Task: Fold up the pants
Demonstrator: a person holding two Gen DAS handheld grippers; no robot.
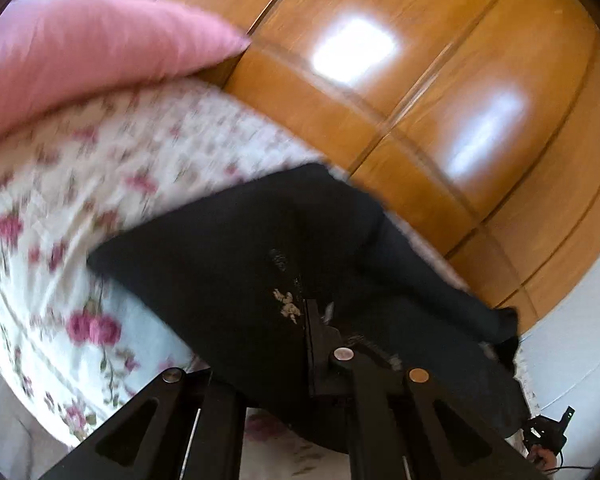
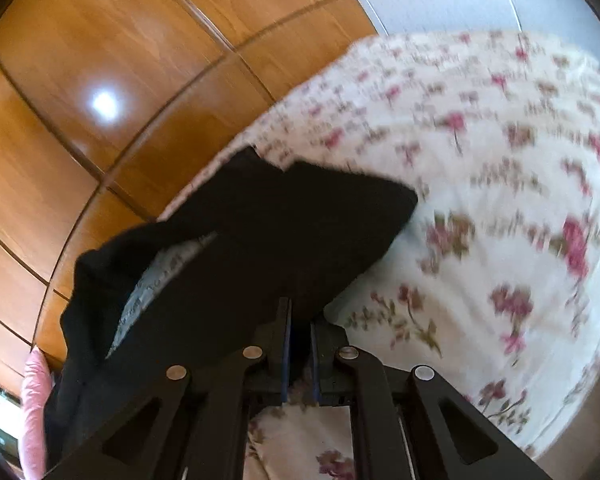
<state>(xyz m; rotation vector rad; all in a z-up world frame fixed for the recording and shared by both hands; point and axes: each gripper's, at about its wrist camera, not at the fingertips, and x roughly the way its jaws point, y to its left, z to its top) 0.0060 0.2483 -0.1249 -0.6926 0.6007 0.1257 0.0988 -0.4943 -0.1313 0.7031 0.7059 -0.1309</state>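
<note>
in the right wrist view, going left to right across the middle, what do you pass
wooden wardrobe → black pants → floral bedspread. The right gripper, low in the frame, pinches the pants' edge.

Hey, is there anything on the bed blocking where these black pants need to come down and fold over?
Nothing visible does. Both tongs grip the black pants, and the floral bedspread beside them looks bare; the pink pillow sits off to the side.

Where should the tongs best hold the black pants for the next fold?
At the near edge of the black pants, from the near side. Both tongs, left and right, already pinch this hem, and the cloth spreads away over the floral bedspread.
</note>
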